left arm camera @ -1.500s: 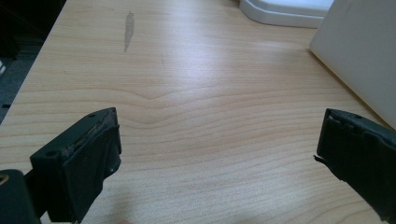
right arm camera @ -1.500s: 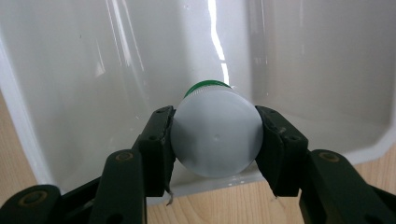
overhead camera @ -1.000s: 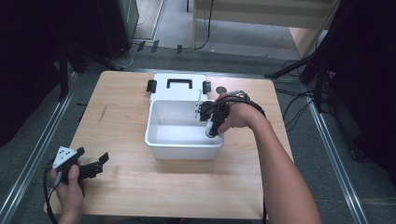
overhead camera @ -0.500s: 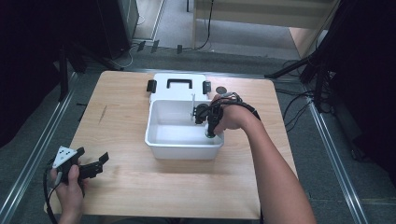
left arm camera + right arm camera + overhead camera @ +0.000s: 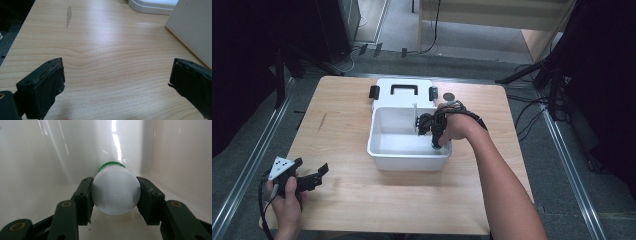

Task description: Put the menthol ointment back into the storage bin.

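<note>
Right gripper view: right gripper pinches white green-capped bottle inside white bin, unreleased. Left gripper spread, idle at 8 o'clock.

White bottle down in the white bin

The small white bottle is round-bodied with a green cap at its far end, lying on its side low inside the white plastic bin, near the bin's right wall; its flat, pale base faces the right gripper view, and it is clamped on both sides between two dark pads
</note>
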A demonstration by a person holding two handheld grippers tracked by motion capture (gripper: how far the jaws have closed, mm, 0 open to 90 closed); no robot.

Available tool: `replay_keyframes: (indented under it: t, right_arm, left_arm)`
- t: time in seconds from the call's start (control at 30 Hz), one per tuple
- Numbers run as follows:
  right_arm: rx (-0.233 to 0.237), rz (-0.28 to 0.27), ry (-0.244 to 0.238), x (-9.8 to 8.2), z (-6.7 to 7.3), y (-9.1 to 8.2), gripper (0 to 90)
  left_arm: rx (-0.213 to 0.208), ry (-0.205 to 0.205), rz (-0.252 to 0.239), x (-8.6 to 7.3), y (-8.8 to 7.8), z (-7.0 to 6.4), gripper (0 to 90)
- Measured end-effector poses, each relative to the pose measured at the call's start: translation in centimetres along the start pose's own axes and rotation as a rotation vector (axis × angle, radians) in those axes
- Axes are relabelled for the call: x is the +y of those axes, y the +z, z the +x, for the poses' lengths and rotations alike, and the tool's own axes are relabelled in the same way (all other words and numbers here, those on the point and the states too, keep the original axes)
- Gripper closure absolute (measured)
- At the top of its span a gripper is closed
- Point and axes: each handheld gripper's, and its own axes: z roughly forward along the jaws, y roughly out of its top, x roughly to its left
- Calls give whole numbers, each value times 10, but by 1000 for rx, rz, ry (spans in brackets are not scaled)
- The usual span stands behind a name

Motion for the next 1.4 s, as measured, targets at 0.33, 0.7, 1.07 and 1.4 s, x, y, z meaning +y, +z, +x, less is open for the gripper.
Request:
replay_keyframes:
  t: [0.33, 0.7, 1.07, 1.4]
  right_arm:
    - [6, 50, 34, 4, -1, 3, 513]
    - [24, 91, 69, 6, -3, 5, 496]
    - [35, 96, 64, 6, -3, 5, 562]
    - [43, 72, 70, 2, -4, 1, 531]
  left_arm:
    - [1, 2, 0, 0, 0, 0, 3]
    - [1, -2, -2, 0, 0, 0, 3]
    - [-2, -2, -1, 0, 0, 0, 3]
    - [-1, 0, 0, 0, 0, 0, 3]
